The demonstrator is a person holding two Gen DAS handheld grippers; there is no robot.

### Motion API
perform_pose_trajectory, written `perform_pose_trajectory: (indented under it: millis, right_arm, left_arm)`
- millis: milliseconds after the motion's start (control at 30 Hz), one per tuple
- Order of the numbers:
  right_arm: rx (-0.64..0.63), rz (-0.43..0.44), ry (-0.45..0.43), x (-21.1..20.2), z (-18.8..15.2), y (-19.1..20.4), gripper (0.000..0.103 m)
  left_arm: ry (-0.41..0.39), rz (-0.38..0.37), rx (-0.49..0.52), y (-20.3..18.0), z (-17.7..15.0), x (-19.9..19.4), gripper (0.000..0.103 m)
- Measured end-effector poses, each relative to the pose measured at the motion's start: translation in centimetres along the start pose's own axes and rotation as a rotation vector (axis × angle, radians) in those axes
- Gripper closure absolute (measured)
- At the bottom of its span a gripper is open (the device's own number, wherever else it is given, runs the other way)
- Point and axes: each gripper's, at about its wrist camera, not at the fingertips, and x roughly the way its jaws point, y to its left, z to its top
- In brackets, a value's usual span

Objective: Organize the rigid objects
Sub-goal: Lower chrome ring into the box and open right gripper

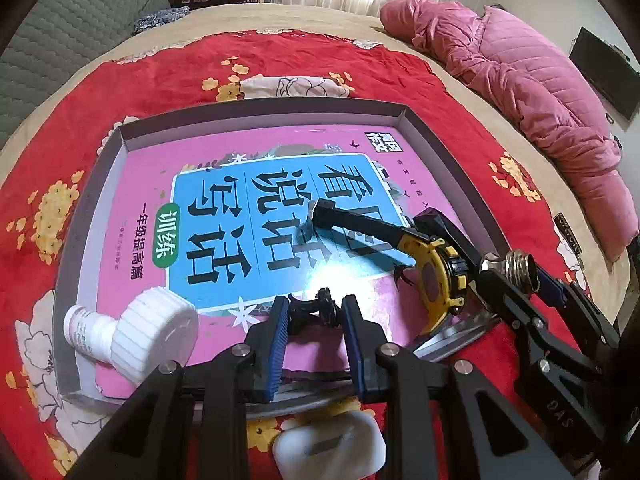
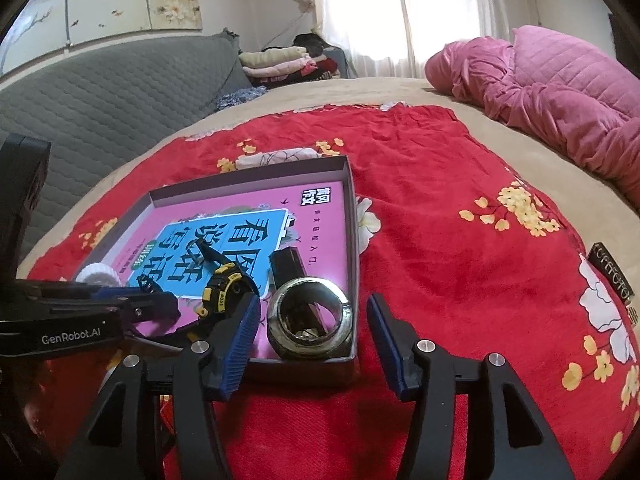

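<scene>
A shallow grey-walled box (image 1: 264, 110) lies on a red flowered blanket, with a pink and blue book (image 1: 224, 208) flat inside it. My left gripper (image 1: 315, 305) is shut on a small black knobbed piece (image 1: 314, 312), held low over the book's near edge. A threaded metal ring fitting (image 2: 310, 316) stands in the box's near right corner. My right gripper (image 2: 312, 300) is open around it, with a gap at each blue pad. In the left wrist view the fitting (image 1: 516, 264) shows at the right. A yellow and black watch (image 1: 432, 276) lies on the book.
A white bottle (image 1: 132, 332) lies in the box's near left corner. A black block (image 2: 286, 264) sits behind the fitting. Outside the box, a white plastic piece (image 1: 328, 448) rests on the blanket beside a shiny metal rim (image 1: 452, 336). A pink quilt (image 1: 520, 92) is heaped at far right.
</scene>
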Motion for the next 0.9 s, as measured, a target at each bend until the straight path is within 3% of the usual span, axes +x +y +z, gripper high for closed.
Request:
perform_pose_trajectory:
  millis: [600,733,900]
  right_arm:
    - [0.013,0.002,-0.058,-1.3,0.5,-0.1,0.039]
    - [0.013,0.001,-0.06,-1.4,0.5,-0.1,0.039]
    - [0.015,0.0,-0.06,-1.5,0.5,-0.2,0.039]
  left_arm:
    - [0.031,-0.016,0.03,-0.6,-0.4,-0.3,0.076]
    - [0.034,0.011,0.031,-0.6,-0.3,-0.4,0.069]
    - [0.032,0.031,0.028,-0.3,-0.4,-0.5,0.067]
